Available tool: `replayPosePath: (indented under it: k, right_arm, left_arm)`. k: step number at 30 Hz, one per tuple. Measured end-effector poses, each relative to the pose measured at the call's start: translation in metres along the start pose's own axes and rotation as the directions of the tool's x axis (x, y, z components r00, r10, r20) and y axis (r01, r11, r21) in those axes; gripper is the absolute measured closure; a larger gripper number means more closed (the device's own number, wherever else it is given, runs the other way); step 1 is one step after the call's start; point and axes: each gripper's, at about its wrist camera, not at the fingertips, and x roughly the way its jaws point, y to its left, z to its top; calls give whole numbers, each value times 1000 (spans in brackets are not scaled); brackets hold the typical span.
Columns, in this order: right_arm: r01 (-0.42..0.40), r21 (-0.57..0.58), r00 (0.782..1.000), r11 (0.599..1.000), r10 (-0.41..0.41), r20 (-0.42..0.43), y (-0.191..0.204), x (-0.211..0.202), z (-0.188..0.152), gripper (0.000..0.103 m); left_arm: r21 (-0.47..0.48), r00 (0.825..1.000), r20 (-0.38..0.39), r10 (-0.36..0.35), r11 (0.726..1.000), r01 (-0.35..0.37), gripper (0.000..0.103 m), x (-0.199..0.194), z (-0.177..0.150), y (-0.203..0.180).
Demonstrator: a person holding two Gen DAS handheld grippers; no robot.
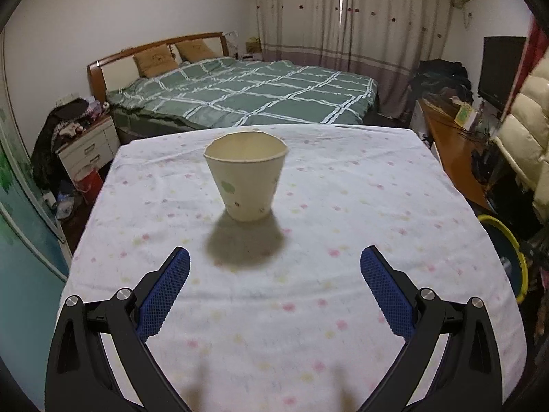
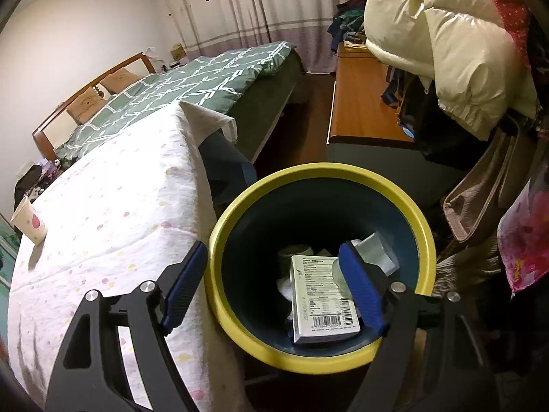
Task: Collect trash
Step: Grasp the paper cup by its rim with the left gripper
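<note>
Two containers: a cup on the cloth, a bin with trash in it

One paper cup (image 1: pixel 245 179) stands upright on the surface (image 1: pixel 343 206), which is covered by a white cloth with small pastel flowers. Its inside looks empty, and its wall carries green and pink blotches but no writing that can be read. The left hand-held gripper (image 1: pixel 274 264) hangs before it with jaws spread wide and nothing between them, apart from the cup.

The right hand-held gripper (image 2: pixel 272 261) is over the bin (image 2: pixel 394 192), a dark blue tub with a yellow rim standing just beside the surface's edge. Its jaws are released and grasp nothing. Inside the bin lies a white box (image 2: pixel 319 302) with printed text and a barcode, the lettering too small to read. Around it are a grey wrapper (image 2: pixel 377 250), a pale green roll (image 2: pixel 295 252) and some white crumpled scraps (image 2: pixel 284 286).
</note>
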Motion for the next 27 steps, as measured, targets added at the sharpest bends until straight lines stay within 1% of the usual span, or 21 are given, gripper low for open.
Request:
replayPosePath:
  k: [7,12,19,24,26,27]
  right_arm:
    - [-16,-3,1000,1000,16,-3,5,1,-1,28]
    - [-29,-7,999,1000,29,-15,9,7,-2,28]
    - [-40,-15,998,999,40,-41,13,17,-5,28]
    - [-44,-11,998,999,44,-39,12,16,-5,28]
    - [-45,-10,998,999,45,-39,12,16,-5,28]
    - [-46,-9,998,999,45,-39,12,16,-4,28]
  left_arm:
    - [-60,999,-35,-11,998,9,5,57,33,17]
    - [-96,998,-58,32,995,-37,5,92,49,25]
    - [-92,997,-53,55,994,-59,5,115,63,31]
    - [-82,996,-44,73,994,-77,5,126,70,33]
    - [-79,997,-43,72,994,-75,12,129,71,32]
    - [-73,996,-45,72,994,-76,20,130,72,32]
